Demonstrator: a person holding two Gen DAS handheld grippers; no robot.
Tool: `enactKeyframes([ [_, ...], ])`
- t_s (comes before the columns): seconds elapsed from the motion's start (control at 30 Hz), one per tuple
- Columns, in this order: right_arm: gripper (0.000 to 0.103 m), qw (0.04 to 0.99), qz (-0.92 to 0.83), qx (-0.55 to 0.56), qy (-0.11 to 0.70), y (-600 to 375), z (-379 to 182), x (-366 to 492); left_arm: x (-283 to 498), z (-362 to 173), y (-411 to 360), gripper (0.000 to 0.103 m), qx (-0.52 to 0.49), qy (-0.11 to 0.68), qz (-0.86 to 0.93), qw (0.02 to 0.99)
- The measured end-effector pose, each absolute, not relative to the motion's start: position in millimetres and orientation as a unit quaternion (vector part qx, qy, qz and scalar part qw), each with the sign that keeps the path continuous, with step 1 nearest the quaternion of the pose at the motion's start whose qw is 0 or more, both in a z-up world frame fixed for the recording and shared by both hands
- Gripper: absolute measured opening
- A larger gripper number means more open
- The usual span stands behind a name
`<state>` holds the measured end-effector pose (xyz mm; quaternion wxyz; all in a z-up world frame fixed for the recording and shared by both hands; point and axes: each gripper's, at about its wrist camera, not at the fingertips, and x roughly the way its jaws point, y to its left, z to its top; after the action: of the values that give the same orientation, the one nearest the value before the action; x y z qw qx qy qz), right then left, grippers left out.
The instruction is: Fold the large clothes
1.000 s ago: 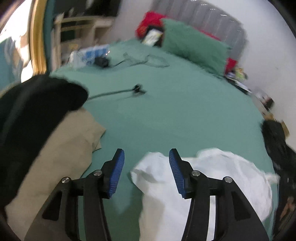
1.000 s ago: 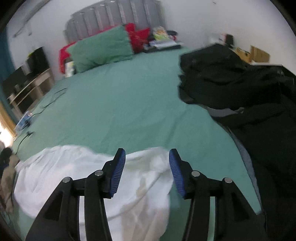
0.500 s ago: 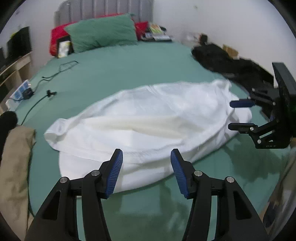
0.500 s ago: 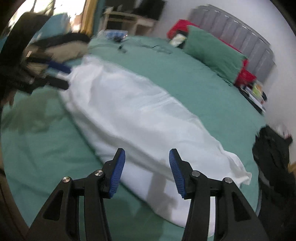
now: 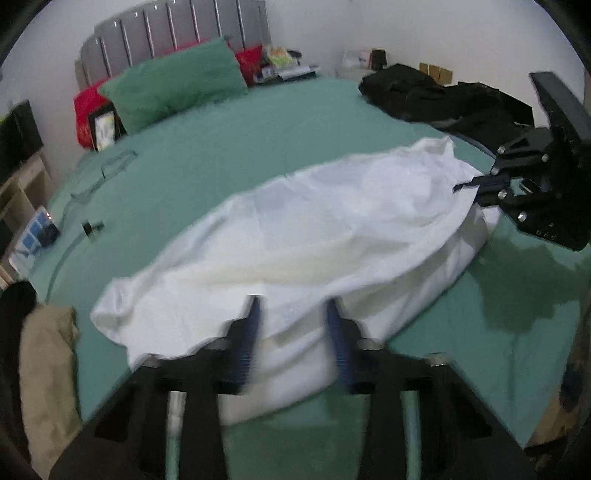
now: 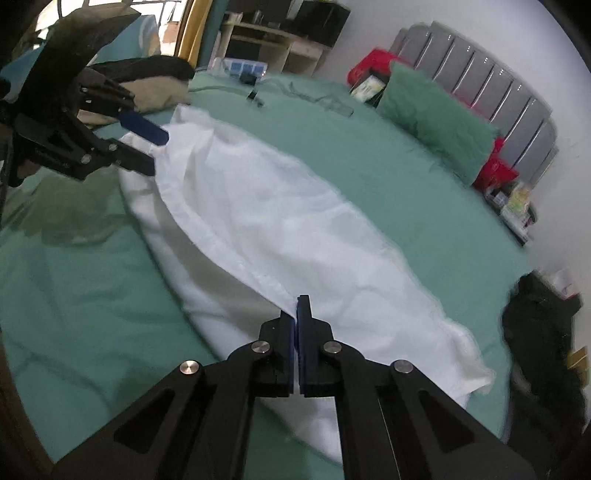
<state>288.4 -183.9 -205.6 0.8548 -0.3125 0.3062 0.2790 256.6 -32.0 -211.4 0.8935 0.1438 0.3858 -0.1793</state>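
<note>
The left gripper is smeared by motion blur, so whether its fingers touch the white cloth between them cannot be told. The cloth's near edge is hidden behind the right gripper, whose pressed-together fingers cover the hem they pinch. The black clothes and the beige garment are each cut off by a picture's dark rim, and the small items on the far shelf are too blurred to identify.

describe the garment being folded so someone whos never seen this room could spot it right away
Start at the big bed with the green sheet and grey headboard. Across its near half lies a long white garment, the right gripper shut on its hem. It is the only white cloth; the black clothes and the tan garment sit at the edges.
</note>
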Motion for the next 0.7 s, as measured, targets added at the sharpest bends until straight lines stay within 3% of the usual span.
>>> enactKeyframes([
  [0.03, 0.001, 0.859, 0.274, -0.319, 0.293, -183, -202, 287, 260, -214, -34, 0.004, 0.152, 0.389, -0.178, 0.891],
  [0.13, 0.001, 0.873, 0.265, -0.305, 0.273, -187, -191, 292, 270, -218, -36, 0.002, 0.149, 0.391, -0.186, 0.889],
  [0.47, 0.001, 0.901, 0.225, -0.281, 0.241, -176, -172, 367, 336, -196, -31, 0.001, 0.121, 0.365, -0.155, 0.91],
  [0.7, 0.001, 0.902, 0.198, -0.267, 0.275, -170, -189, 436, 423, -198, -29, 0.001, 0.111, 0.378, -0.1, 0.914],
])
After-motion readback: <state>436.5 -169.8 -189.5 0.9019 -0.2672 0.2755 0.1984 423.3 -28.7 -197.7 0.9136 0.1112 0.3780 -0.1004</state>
